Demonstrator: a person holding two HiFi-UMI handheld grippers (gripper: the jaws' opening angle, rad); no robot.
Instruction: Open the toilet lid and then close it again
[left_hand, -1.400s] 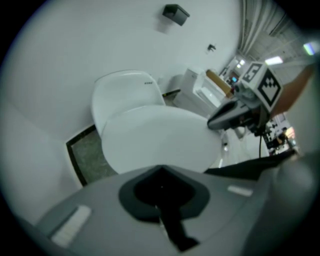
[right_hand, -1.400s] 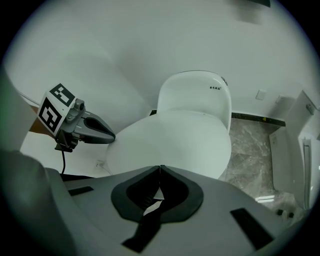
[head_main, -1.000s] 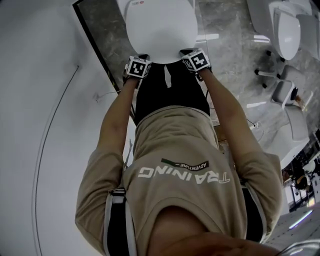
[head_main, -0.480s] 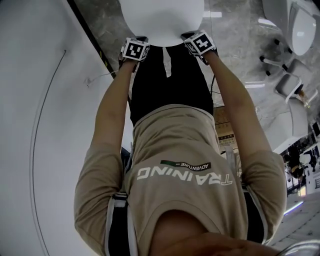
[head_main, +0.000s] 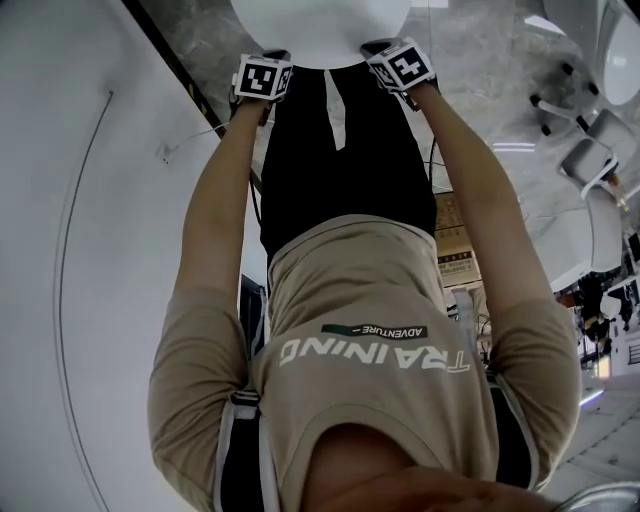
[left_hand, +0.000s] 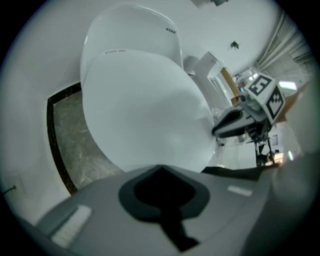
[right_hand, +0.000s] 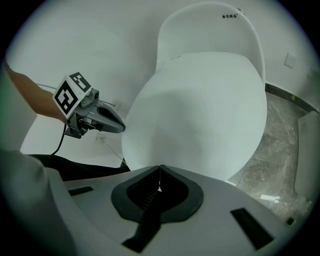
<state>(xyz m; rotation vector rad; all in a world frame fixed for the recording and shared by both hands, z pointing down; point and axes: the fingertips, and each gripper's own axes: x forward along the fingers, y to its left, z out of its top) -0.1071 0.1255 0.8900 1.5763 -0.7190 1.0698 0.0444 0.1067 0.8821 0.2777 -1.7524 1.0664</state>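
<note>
Both claws clenched, empty: left claw (left_hand: 159, 171) and right claw (right_hand: 160, 167) sit at the near rim of the toilet lid (head_main: 320, 25), one on each side, equally close. The lid lies dead ahead, long axis running away toward the white back shell (right_hand: 210, 30). Glossy plain white oval; contact and tilt unclear.

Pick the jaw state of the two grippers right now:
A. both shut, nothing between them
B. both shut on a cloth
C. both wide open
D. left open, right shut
A: in each gripper's own view the jaws meet tip to tip, for the left gripper and the right gripper alike. Nothing is clamped, and the white toilet lid shows beyond the tips.
</note>
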